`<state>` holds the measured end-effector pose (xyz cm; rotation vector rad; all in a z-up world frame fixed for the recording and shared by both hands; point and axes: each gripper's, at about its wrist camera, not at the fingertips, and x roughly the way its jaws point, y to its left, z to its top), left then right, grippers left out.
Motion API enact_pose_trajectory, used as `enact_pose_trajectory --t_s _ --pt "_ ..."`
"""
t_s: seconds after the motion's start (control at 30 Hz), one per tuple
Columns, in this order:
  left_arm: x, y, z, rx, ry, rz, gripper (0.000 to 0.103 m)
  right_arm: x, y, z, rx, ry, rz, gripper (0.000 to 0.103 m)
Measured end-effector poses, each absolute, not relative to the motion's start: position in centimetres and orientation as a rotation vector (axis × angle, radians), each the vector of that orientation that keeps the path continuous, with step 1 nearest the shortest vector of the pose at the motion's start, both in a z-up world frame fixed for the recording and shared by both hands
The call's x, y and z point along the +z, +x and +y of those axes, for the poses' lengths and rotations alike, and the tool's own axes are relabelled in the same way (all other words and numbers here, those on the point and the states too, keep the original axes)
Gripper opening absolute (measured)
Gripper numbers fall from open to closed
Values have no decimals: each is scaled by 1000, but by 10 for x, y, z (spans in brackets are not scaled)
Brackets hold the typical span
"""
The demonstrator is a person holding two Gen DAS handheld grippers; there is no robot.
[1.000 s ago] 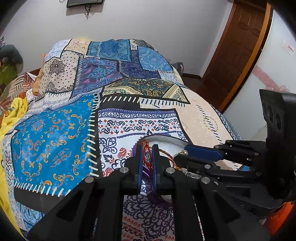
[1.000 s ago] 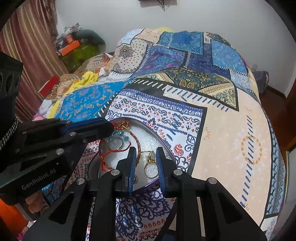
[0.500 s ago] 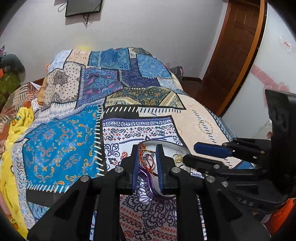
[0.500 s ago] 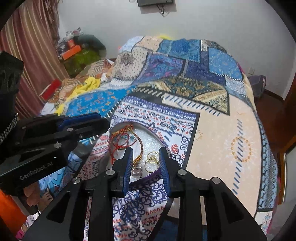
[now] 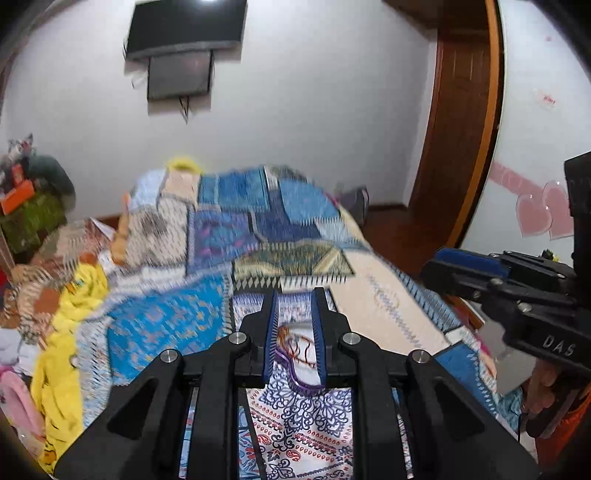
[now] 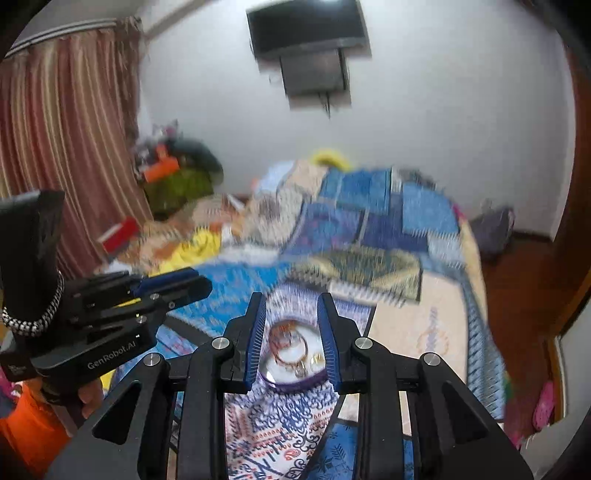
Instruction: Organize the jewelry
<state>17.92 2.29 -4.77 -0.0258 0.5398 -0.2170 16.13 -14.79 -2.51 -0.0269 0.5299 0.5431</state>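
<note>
A round purple-rimmed dish (image 6: 291, 386) lies on the patchwork bedspread (image 6: 399, 332) near its front edge. It holds red cord bracelets (image 6: 284, 341) and gold rings (image 6: 317, 360). The dish rim also shows in the left wrist view (image 5: 301, 384). My right gripper (image 6: 290, 299) is open and empty, raised above the dish and pulled back. My left gripper (image 5: 293, 295) is open and empty, also above the dish. Each gripper shows in the other's view, the left (image 6: 170, 286) and the right (image 5: 461, 260), both apart from the dish.
Yellow cloth and piled clothes (image 5: 74, 295) lie at the bed's left side. A wall television (image 6: 306, 33) hangs at the back. A striped curtain (image 6: 66, 147) is at left, a wooden door (image 5: 458, 122) at right.
Both grippers have risen and drawn back from the dish and opened wider. The left gripper has let go of the red cord jewelry, which lies in the dish.
</note>
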Motion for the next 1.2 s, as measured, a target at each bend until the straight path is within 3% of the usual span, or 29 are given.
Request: enact_pose_trajectory --t_s 0.1,0.2,0.33,0.37,0.43,0.47,0.6,0.7,1.2 --pt "-23 150 23 -191 -14 440 17 -2 132 -150 523 -36 421 26" --pt "-7 119 24 -162 -20 351 32 15 100 -153 473 -51 303 26" --pt "4 85 19 -111 17 254 39 24 75 -155 429 -50 230 27" --pt "6 77 18 -103 19 238 42 24 70 -155 420 -47 222 32" --pt "9 64 19 -82 4 210 62 24 61 -158 393 -39 204 51" --pt "10 59 20 -67 -4 197 66 24 60 -158 375 -39 195 67" --pt "10 45 25 -7 -26 163 94 25 49 -161 303 -54 147 88" --pt "9 44 30 1 -50 163 96 25 46 -163 284 -38 141 103" --pt "7 37 25 1 -38 171 96 16 40 -171 303 -7 174 103"
